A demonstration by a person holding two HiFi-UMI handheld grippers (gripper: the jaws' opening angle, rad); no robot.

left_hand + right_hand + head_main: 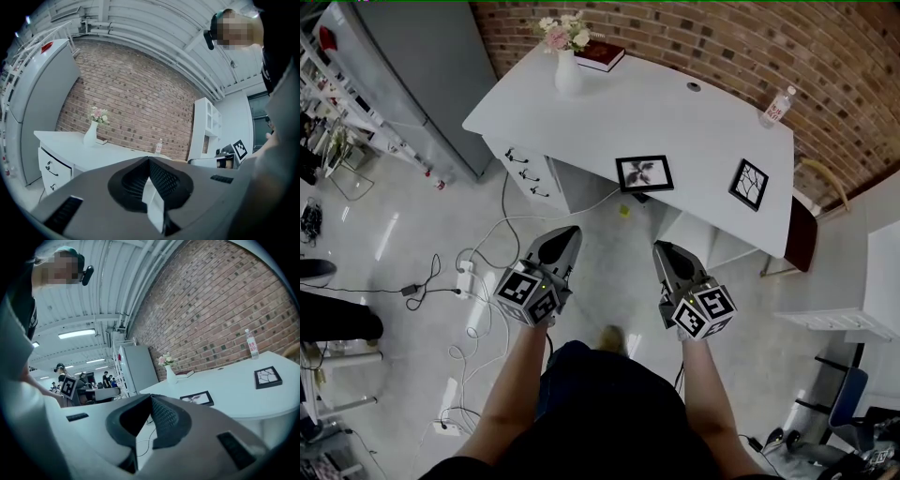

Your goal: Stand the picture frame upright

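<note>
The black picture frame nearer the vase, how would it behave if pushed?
The picture frame looks thin and flat, probably stiff and light. It lies flat on the desk, so a push likely slides it. Its front may be glass: fragile.

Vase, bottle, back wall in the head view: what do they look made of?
White bulbous vase: probably glazed ceramic, since it is smooth, opaque and uniformly white; plastic can't be ruled out.
Clear red-labelled bottle: likely thin plastic, with a see-through body and a wrapped label.
Reddish-brown back wall: exposed brick, matte, with pale mortar lines between courses.
</note>
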